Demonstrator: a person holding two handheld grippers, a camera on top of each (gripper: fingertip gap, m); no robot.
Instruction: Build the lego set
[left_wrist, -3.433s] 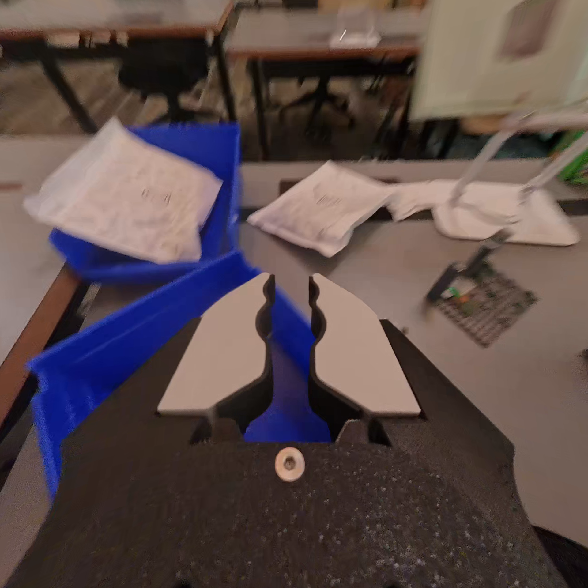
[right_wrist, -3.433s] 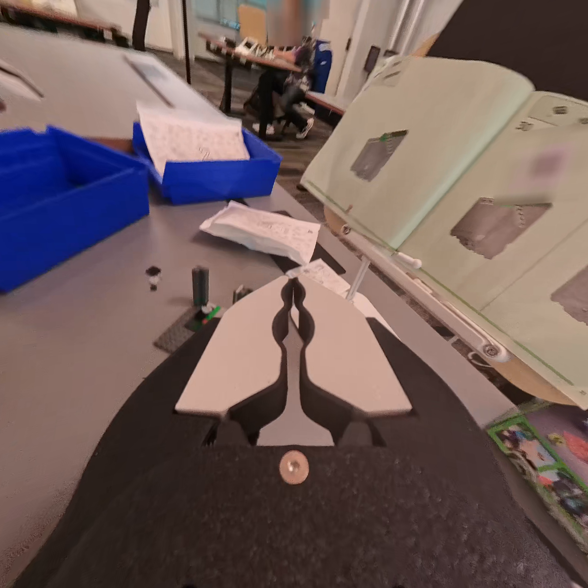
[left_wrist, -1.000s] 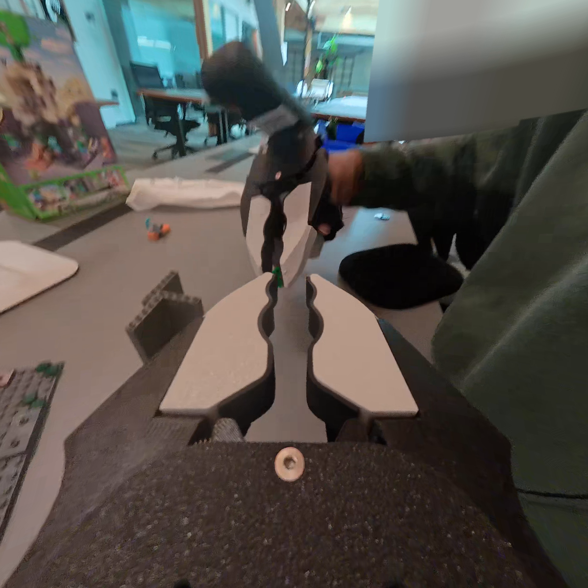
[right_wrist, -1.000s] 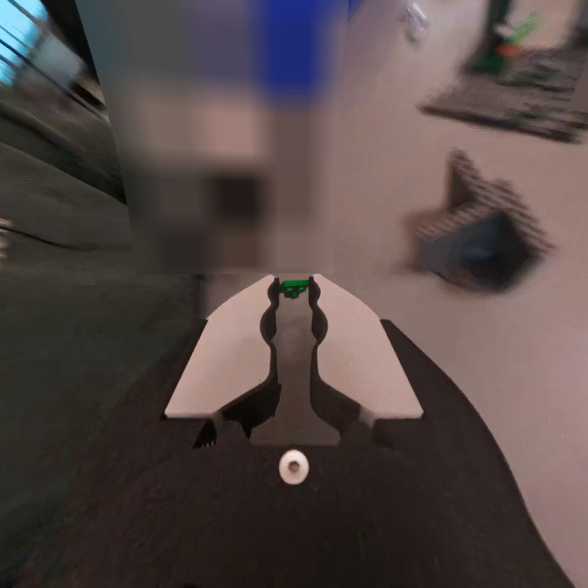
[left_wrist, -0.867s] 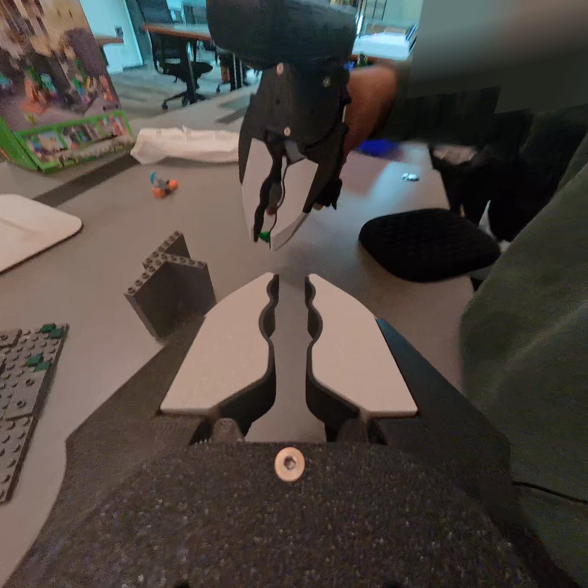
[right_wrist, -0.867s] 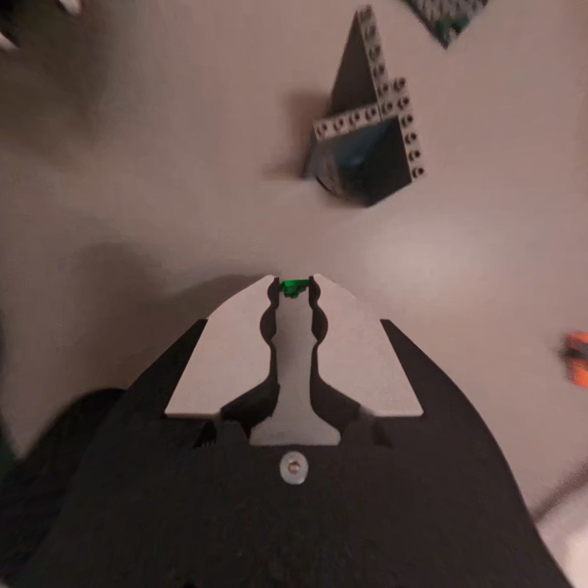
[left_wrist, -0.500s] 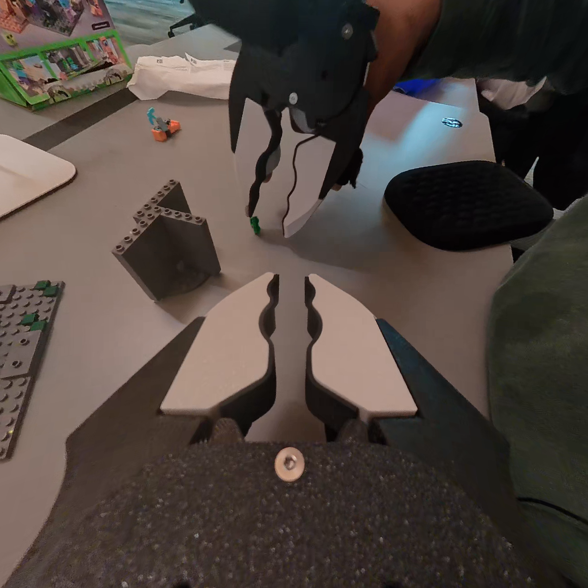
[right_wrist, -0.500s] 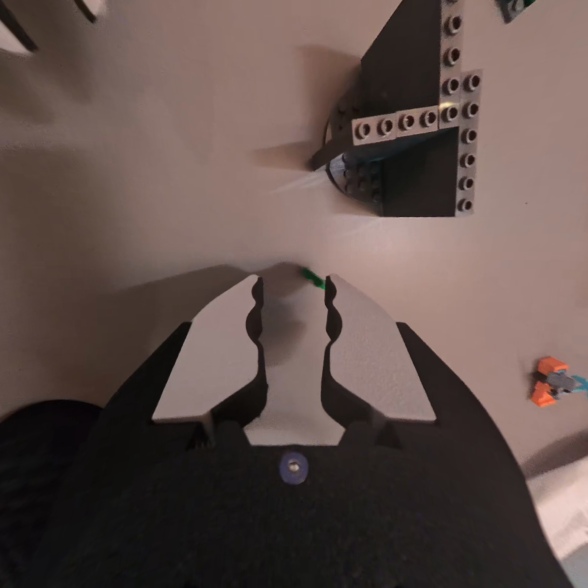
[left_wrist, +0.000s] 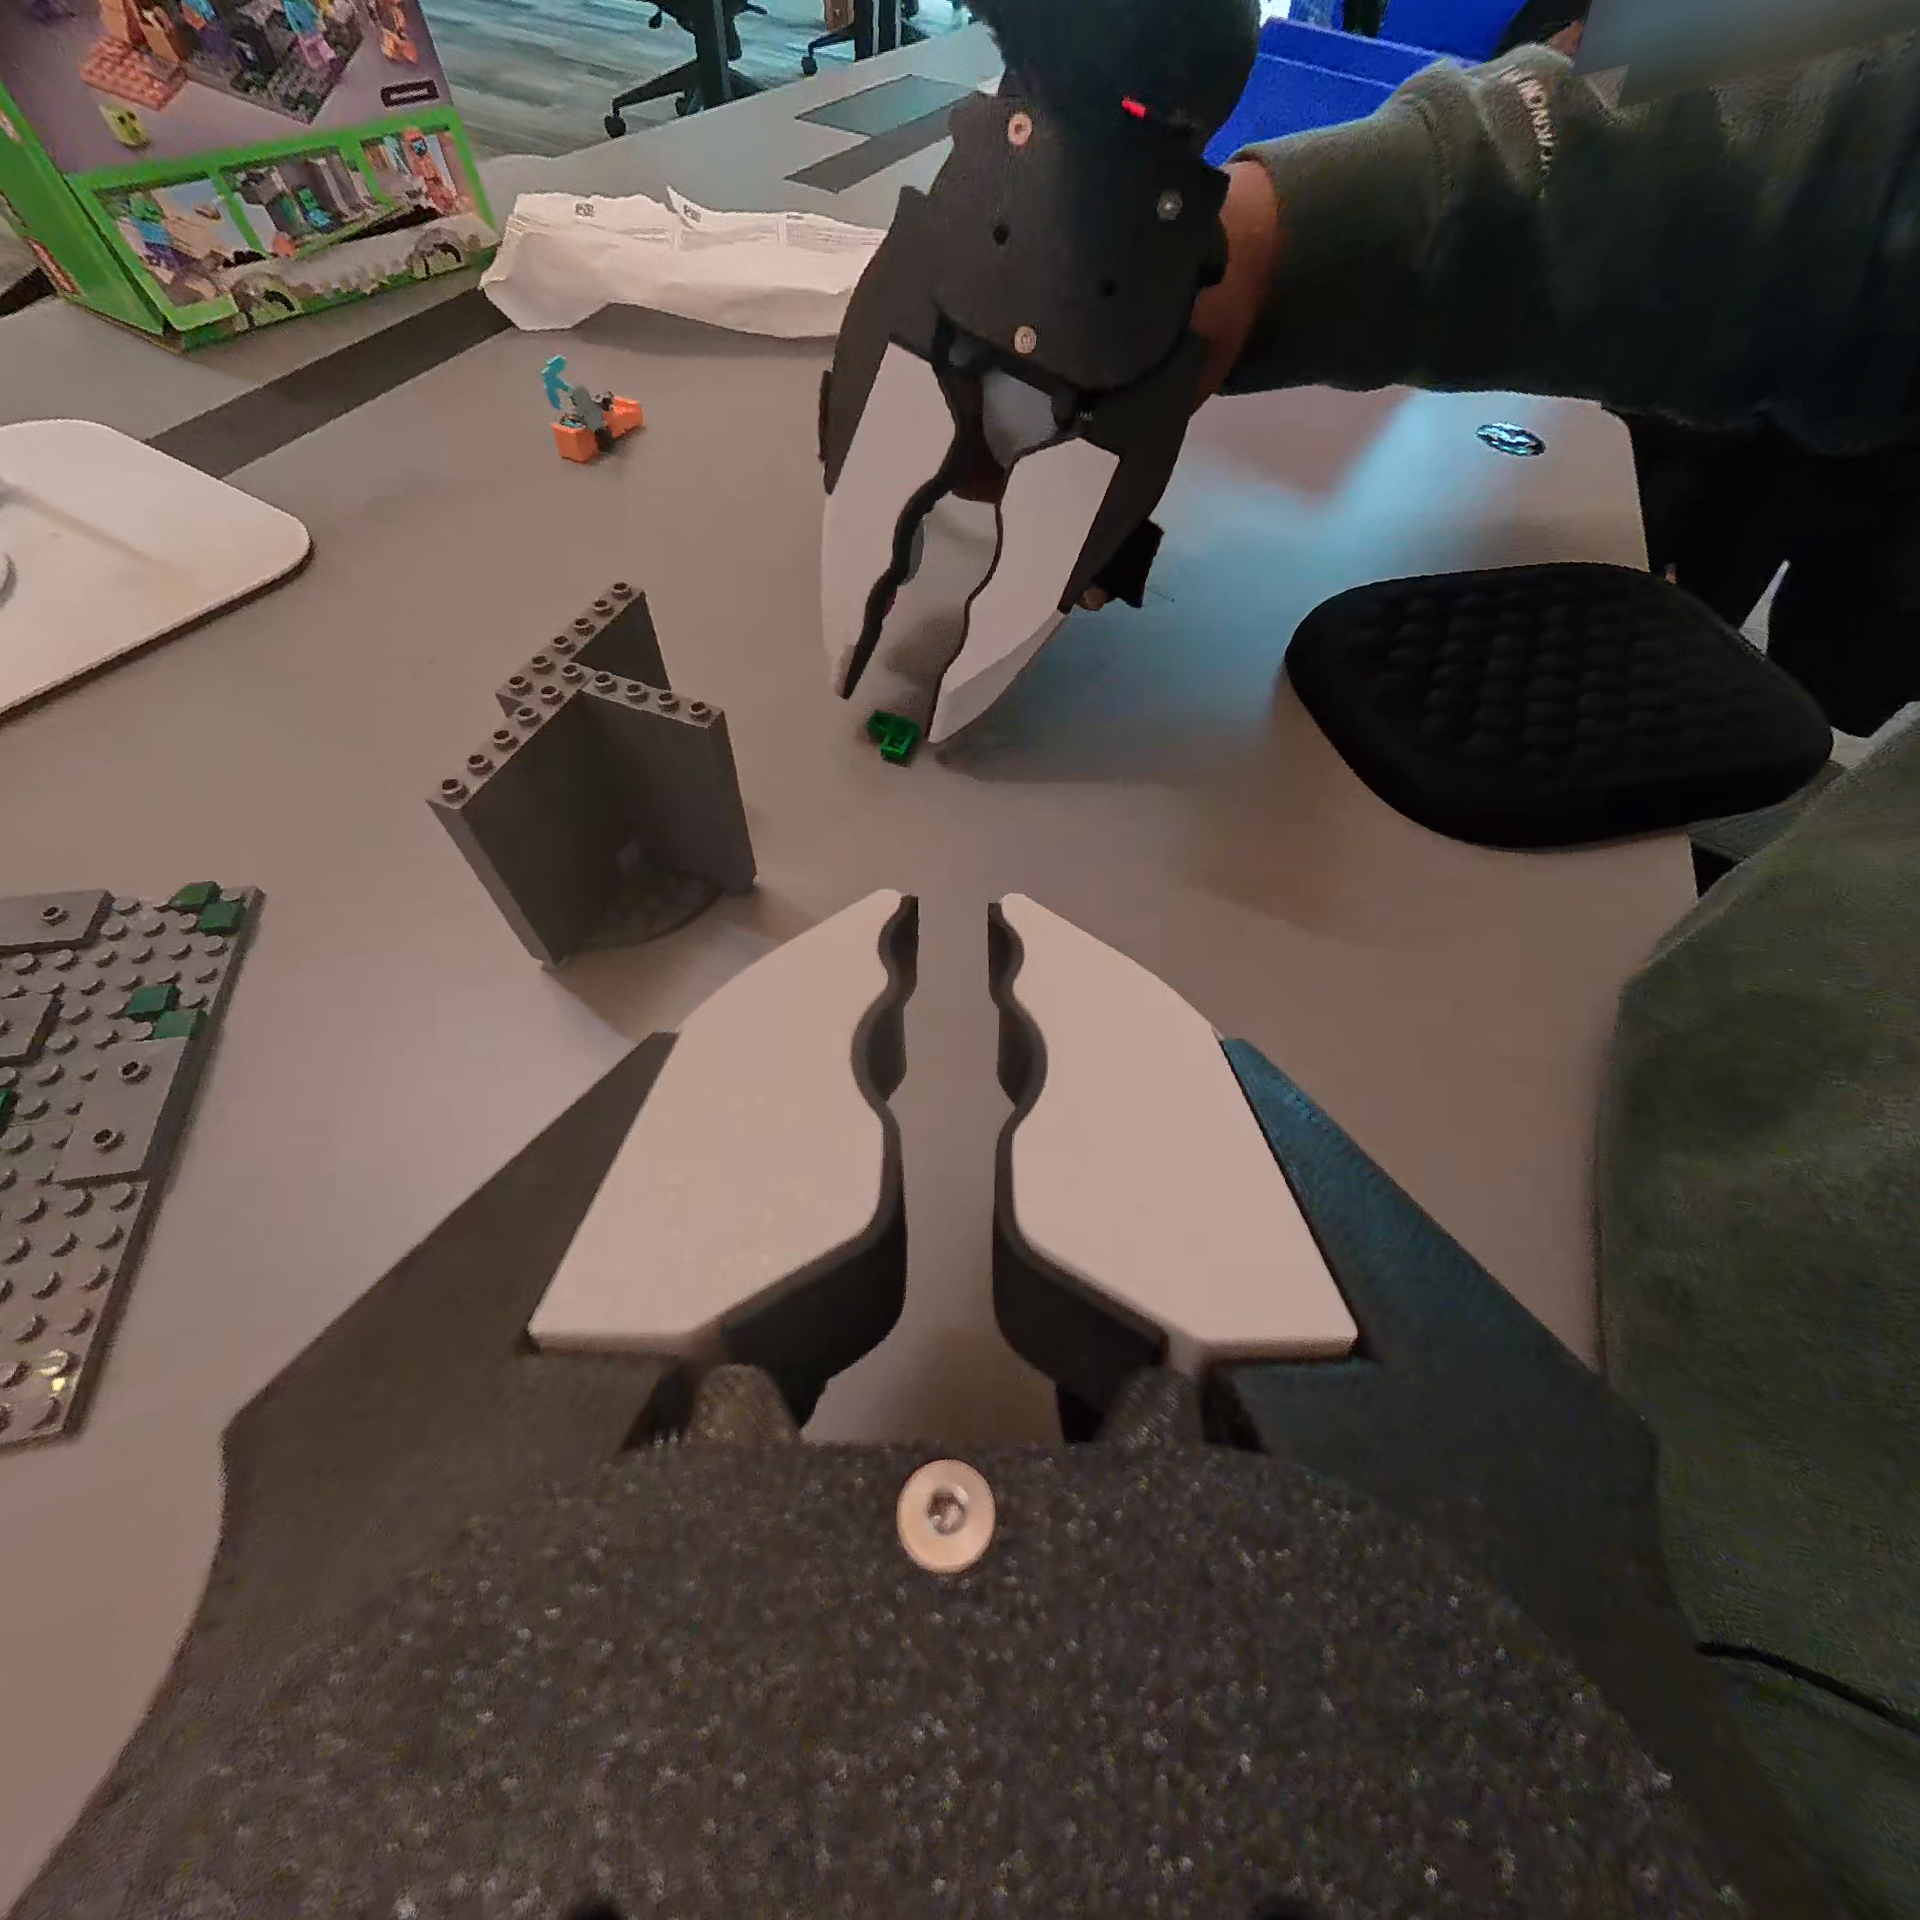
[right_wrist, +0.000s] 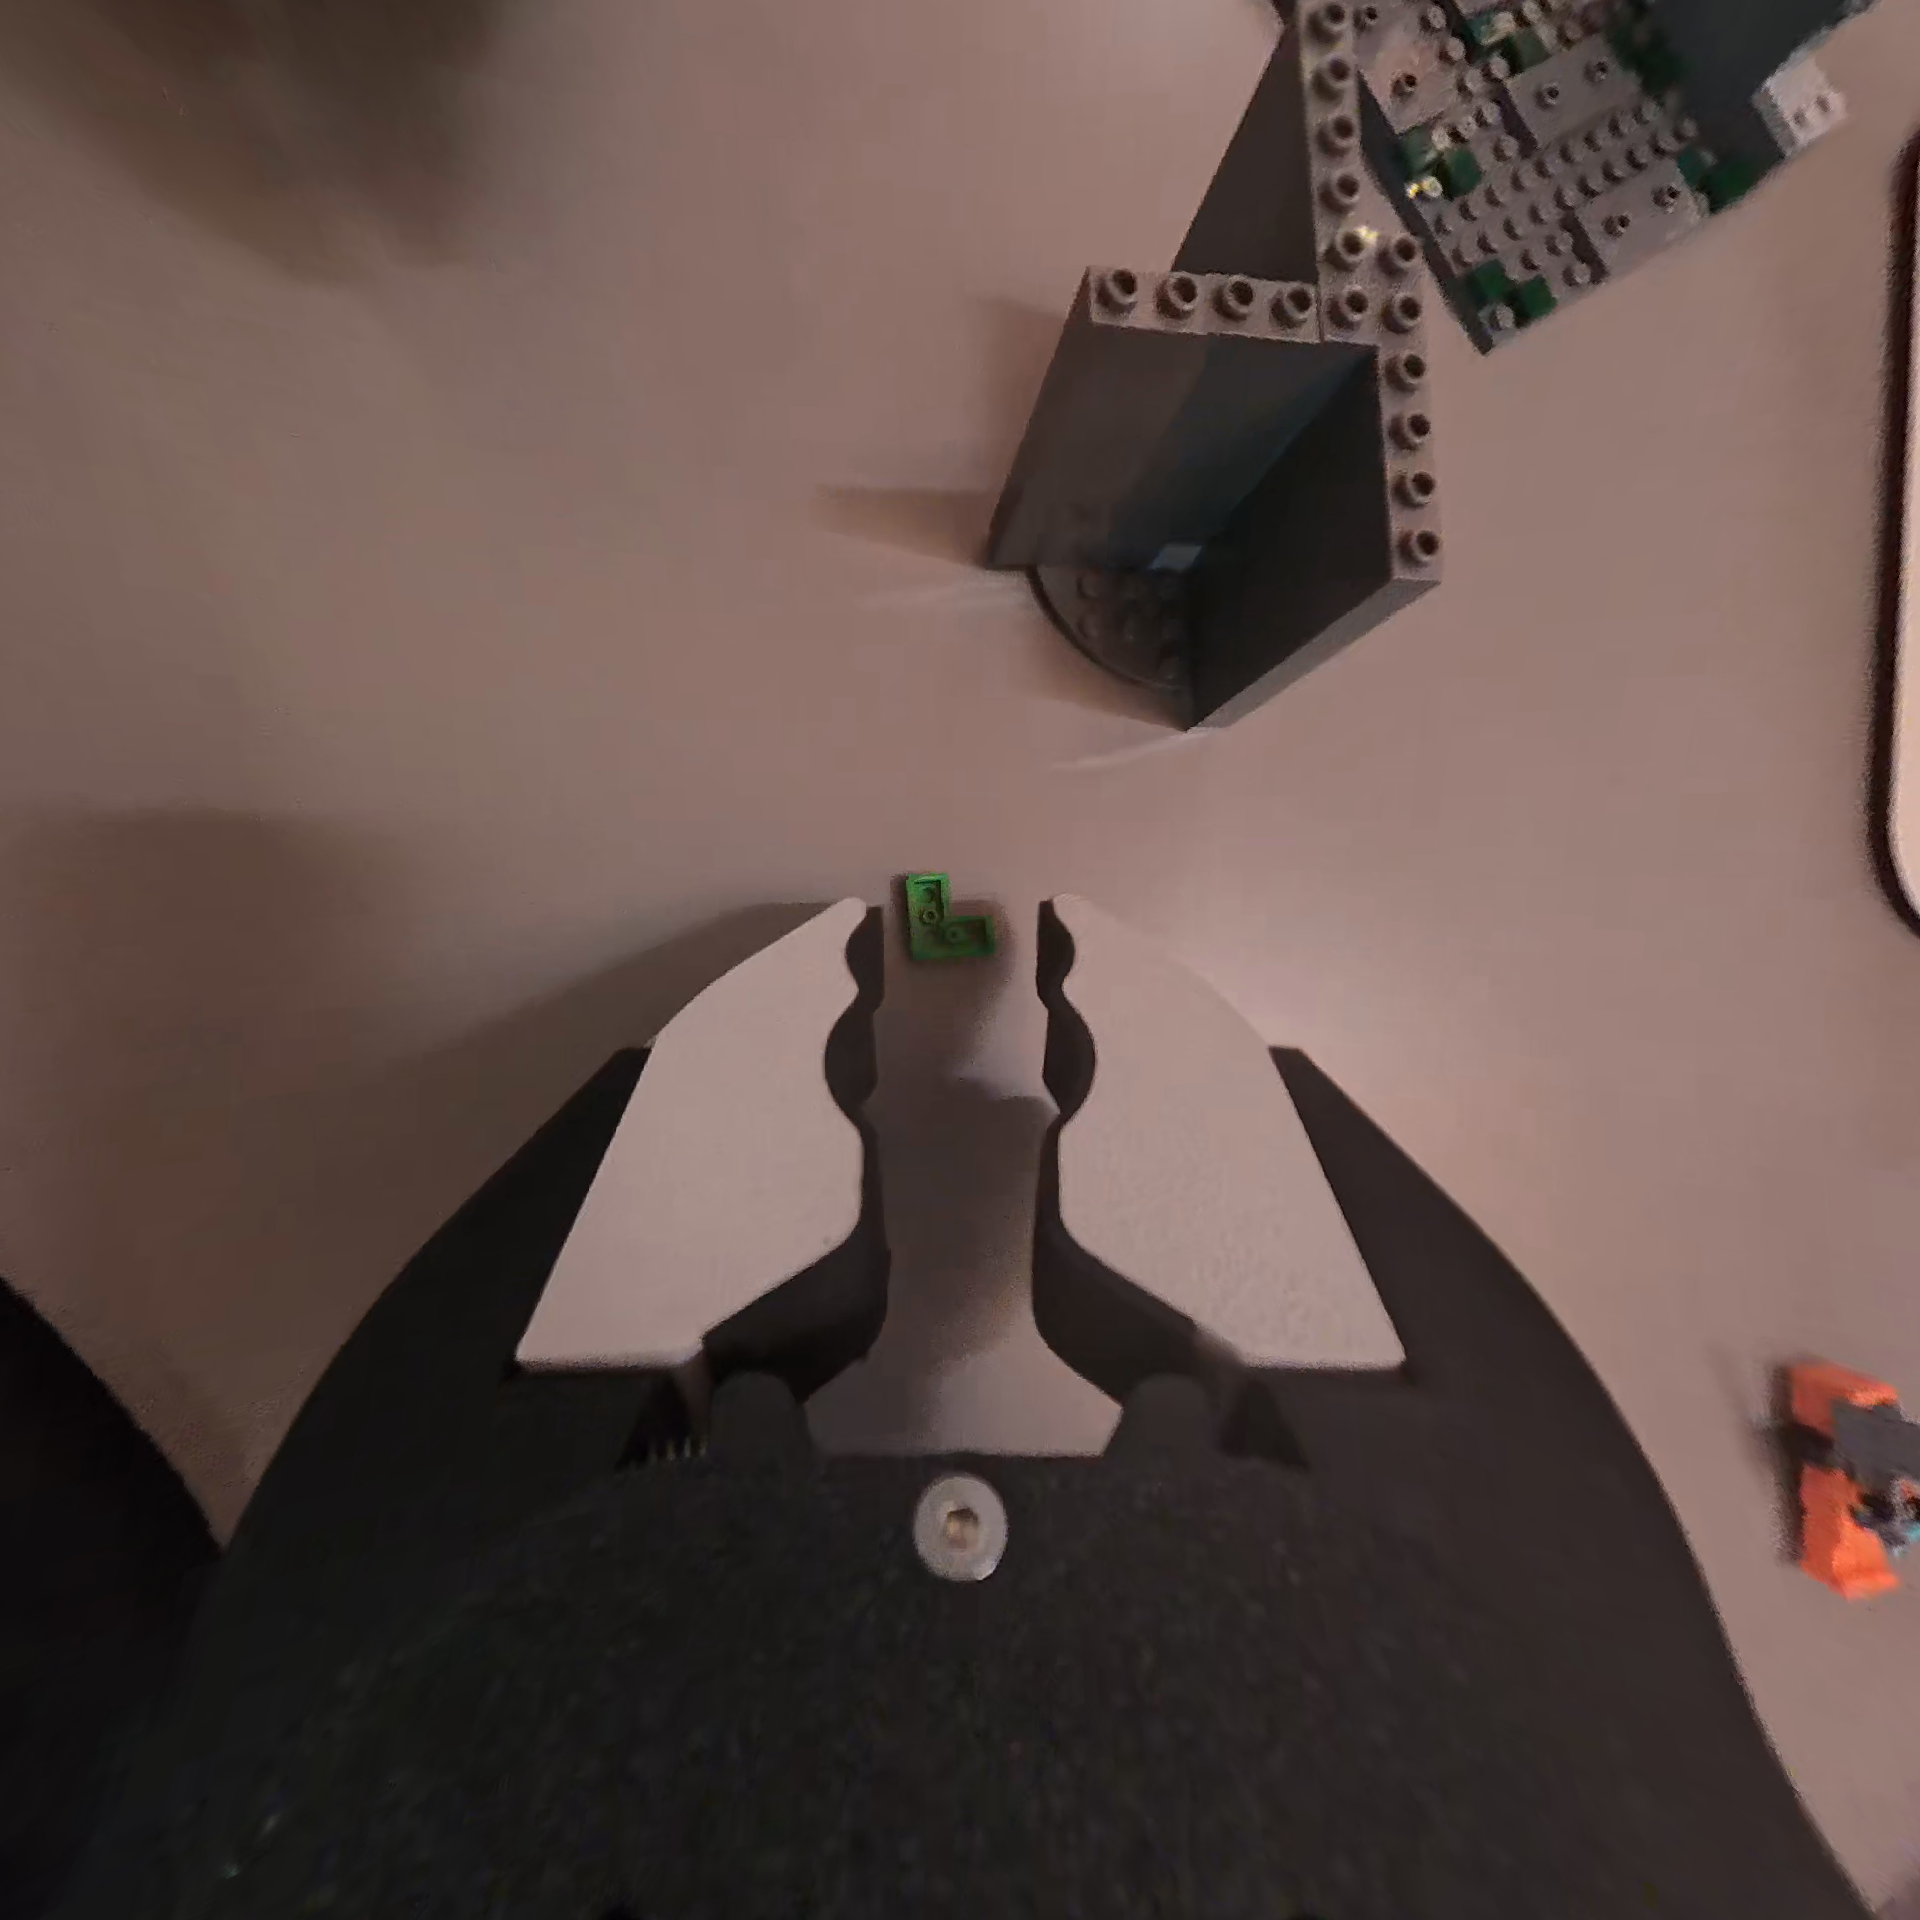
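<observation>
above the table (left_wrist: 1195, 883), right hand-held gripper (right_wrist: 954, 914) tilted down, parted and empty, straddling green piece (right_wrist: 943, 921)

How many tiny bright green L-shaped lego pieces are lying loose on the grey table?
1. The bright green L-shaped lego piece lies between the open right gripper fingertips; others may be hidden.

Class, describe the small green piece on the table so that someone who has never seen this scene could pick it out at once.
Start at the table and find the tall grey wall standing on it. Beside it, apart from it, the green piece lies flat below the open right tool, between its fingertips. It is the only bright green, L-shaped piece lying loose; the orange piece sits farther off.
</observation>
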